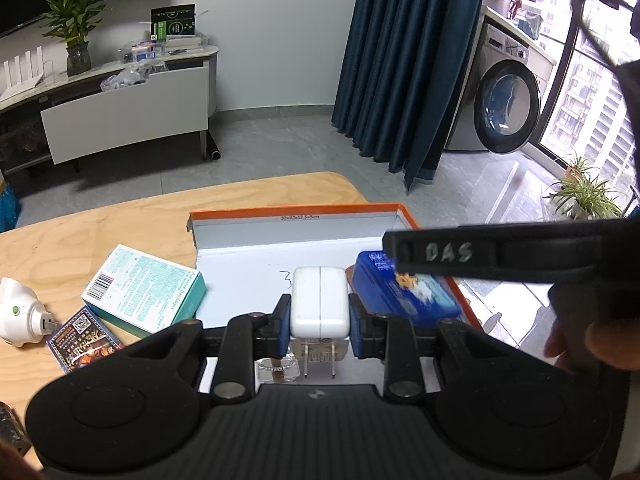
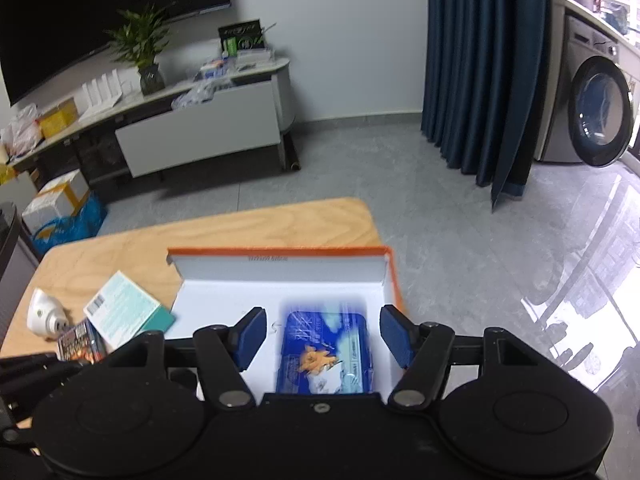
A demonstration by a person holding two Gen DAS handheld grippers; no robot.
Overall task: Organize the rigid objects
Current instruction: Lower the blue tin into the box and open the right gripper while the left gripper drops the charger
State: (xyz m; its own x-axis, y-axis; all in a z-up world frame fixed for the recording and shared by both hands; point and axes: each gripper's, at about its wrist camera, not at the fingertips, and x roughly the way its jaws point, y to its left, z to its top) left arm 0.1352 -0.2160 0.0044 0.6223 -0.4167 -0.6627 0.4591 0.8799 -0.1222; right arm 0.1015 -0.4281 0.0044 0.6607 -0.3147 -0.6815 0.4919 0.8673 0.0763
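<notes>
I am tilting both tongs down over the orange-rimmed box (image 2: 394, 276): my left gripper (image 1: 319, 312) is clamping one white charger (image 1: 319, 300) (prongs toward me), my right gripper (image 2: 322, 334) is gaping above one blue tin (image 2: 326, 354) lying inside; three items are waiting on the wooden table (image 1: 60, 232).

Daylight came from the window (image 1: 592, 92) beyond the washing machine (image 1: 506, 106), leaving the room evenly bright. The grey floor (image 2: 580, 280) near that window carried glare and dark reflections. Both fisheye views bowed straight lines near the edges. The right wrist view was softly blurred, most at the blue tin (image 2: 326, 350); the left wrist view was sharper.
</notes>
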